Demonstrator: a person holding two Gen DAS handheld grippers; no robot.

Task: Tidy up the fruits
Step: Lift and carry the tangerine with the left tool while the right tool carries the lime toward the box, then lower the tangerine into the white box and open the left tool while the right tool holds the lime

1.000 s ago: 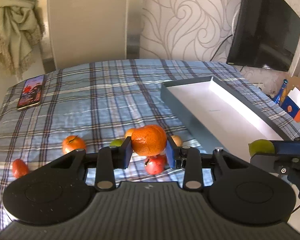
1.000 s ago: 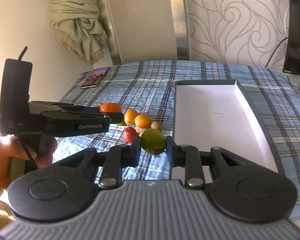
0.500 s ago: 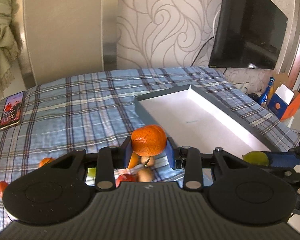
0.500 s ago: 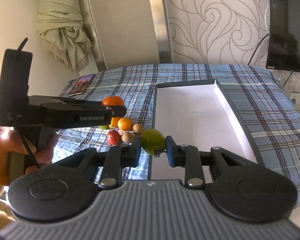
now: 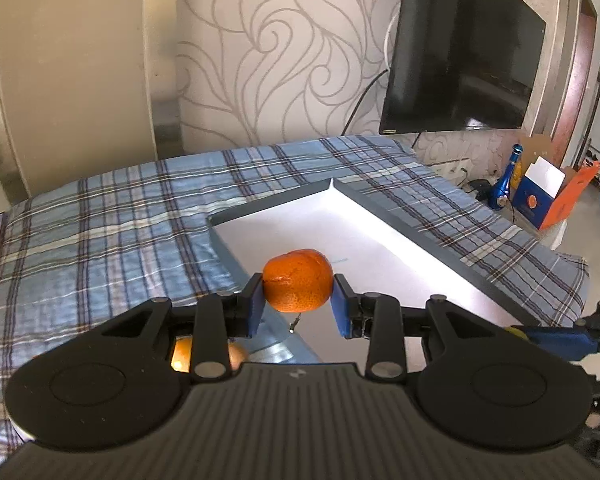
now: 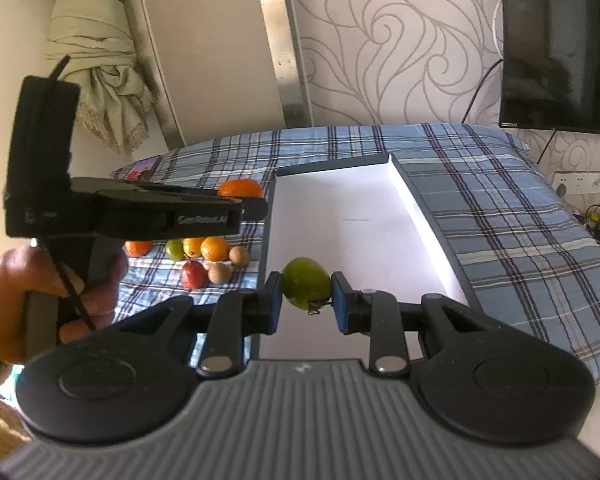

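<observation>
The left gripper is clamping an orange between its blue pads, holding it over the near left corner of the tray. The right gripper is squeezing a green fruit, possibly a lime, above the tray's near edge. Loose fruits are lying on the plaid cloth left of the tray.
</observation>
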